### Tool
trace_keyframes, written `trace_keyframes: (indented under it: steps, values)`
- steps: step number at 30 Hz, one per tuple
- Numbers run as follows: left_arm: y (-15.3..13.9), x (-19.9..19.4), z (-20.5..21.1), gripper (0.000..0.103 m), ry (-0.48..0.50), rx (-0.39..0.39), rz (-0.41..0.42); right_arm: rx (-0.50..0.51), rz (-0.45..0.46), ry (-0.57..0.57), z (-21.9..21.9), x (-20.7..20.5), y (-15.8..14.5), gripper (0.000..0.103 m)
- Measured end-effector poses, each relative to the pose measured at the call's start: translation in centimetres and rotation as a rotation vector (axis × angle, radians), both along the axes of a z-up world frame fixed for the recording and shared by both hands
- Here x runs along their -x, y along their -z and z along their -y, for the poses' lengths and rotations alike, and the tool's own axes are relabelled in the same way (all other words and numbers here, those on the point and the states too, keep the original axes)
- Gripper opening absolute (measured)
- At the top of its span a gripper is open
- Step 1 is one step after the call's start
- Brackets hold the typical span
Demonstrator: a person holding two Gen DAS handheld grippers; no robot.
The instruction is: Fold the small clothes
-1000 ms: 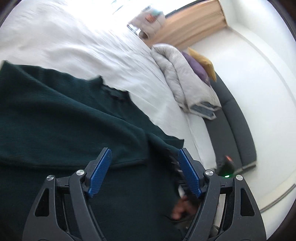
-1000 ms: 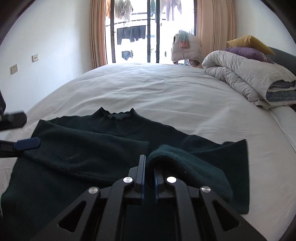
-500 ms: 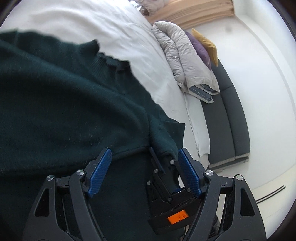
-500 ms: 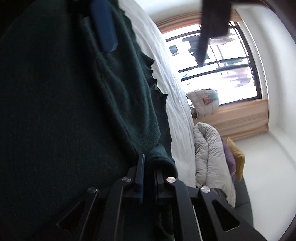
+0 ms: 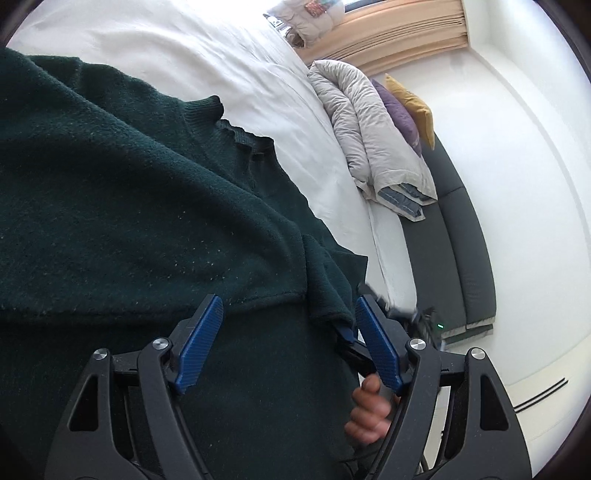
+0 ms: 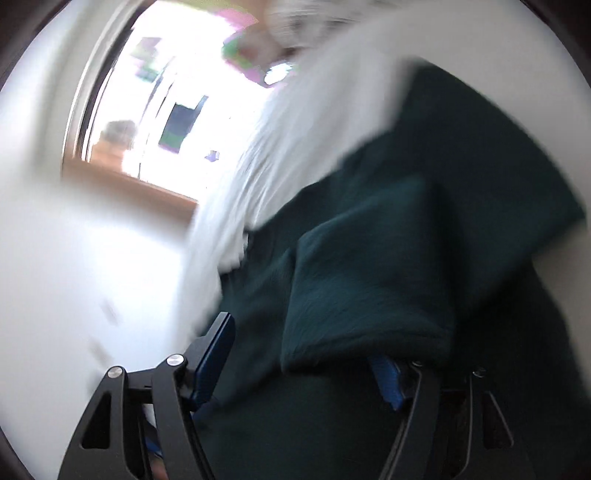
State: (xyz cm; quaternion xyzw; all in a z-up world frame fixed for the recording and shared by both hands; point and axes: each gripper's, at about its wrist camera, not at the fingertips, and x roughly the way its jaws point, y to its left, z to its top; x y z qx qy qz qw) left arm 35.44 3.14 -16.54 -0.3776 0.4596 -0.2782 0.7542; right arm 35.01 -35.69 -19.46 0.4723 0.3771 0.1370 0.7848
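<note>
A dark green sweater lies spread on the white bed, both sleeves folded across its body. My left gripper hovers open just above the sweater's lower half, nothing between its blue pads. The cuff of the folded sleeve ends close to its right finger. In the blurred right wrist view my right gripper is opening. The sleeve lies loose between the spread jaws and drapes over the right pad, not pinched. A hand holds that gripper.
A rolled grey duvet with purple and yellow pillows sits at the head of the bed. A dark grey padded headboard runs along the white wall. A bright window and curtain are beyond the bed.
My right gripper's jaws have parted and let go of the sleeve cuff, and its view has swung round. My left gripper has sunk closer to the sweater.
</note>
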Motion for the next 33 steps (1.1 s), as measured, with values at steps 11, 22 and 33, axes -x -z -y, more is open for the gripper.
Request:
trace_keyframes:
  steps: [11,22,33]
  values:
    - [-0.5,-0.6,-2.9,0.074,-0.051,0.021,0.017,0.933,0.328,-0.255,-15.3,-0.5,-6.7,0.014]
    - [0.0,-3.2,-2.5,0.083,0.007,0.025,-0.028,1.496,0.51,-0.415,-23.5,3.1,-3.1,0.011]
    - [0.9,-5.8,1.9,0.029,0.118,-0.021,-0.093,1.49,0.542,-0.427,-23.0,4.8,-3.2,0.011]
